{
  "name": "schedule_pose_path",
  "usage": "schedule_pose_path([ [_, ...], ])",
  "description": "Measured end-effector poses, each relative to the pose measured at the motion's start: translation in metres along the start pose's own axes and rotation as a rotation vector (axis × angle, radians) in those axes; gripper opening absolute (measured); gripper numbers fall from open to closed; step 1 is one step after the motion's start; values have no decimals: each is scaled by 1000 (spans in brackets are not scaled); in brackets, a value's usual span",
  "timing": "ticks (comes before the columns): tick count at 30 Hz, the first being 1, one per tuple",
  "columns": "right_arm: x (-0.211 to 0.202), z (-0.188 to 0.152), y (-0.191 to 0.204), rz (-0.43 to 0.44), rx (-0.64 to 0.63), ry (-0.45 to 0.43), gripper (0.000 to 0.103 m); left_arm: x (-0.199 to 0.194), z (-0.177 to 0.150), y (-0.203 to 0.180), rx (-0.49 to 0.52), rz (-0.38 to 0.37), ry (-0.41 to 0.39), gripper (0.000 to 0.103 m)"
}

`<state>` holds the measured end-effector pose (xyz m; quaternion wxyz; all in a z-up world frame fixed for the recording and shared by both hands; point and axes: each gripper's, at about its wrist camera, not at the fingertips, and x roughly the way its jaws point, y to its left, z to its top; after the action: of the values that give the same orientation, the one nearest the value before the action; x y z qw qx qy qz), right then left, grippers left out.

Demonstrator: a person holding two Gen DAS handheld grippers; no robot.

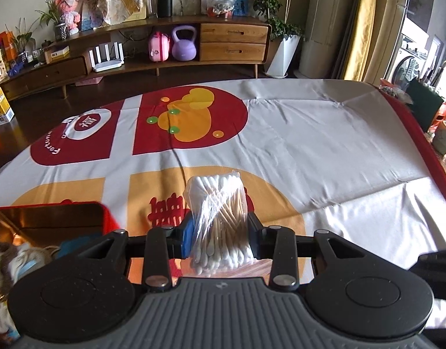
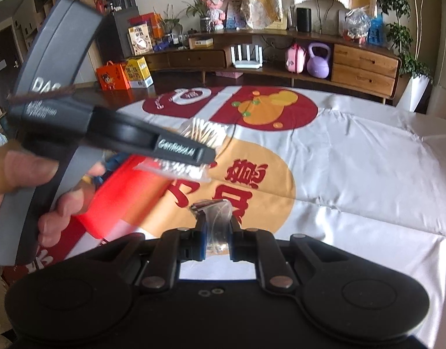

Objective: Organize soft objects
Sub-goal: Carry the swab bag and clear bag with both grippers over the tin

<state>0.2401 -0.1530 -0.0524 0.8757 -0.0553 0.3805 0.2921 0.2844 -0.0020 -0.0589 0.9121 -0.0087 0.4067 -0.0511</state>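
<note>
My left gripper [image 1: 220, 235] is shut on a clear plastic bag of cotton swabs [image 1: 218, 218] and holds it upright above the patterned cloth. In the right wrist view the same left gripper [image 2: 194, 154] shows from the side with the swab bag [image 2: 204, 135], over the red box [image 2: 121, 192]. My right gripper [image 2: 217, 232] is shut on a small clear plastic packet [image 2: 215, 221]; I cannot tell what is in it. The red box [image 1: 51, 218] at lower left holds several soft items.
A white cloth [image 1: 325, 145] with red and orange prints covers the table. A wooden sideboard [image 1: 164, 49] with a purple kettlebell [image 1: 183, 43] stands behind. Boxes [image 2: 124, 74] sit on the floor at left.
</note>
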Motion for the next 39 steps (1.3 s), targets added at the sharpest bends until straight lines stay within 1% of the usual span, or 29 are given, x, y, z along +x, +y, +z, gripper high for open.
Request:
schedule_pose_path([
  [5,-16,4,9,14,7,-18,13,-30,-8,5,1,-7,-19,36],
  [10,-28,5,20,33,18,-30,13,-57,-17,19,-28,-19,-37,36],
  [19,-42,15,53,74,5,-53,13,-98,-36,55,-83,6,-56,36],
  [30,-30,29,93,121,-10,-56,14,-136,-58,103,-114,53,-76,36],
  [39,-3,46,114,138,-5,-41,14,-137,-75,139,-150,96,-55,37],
])
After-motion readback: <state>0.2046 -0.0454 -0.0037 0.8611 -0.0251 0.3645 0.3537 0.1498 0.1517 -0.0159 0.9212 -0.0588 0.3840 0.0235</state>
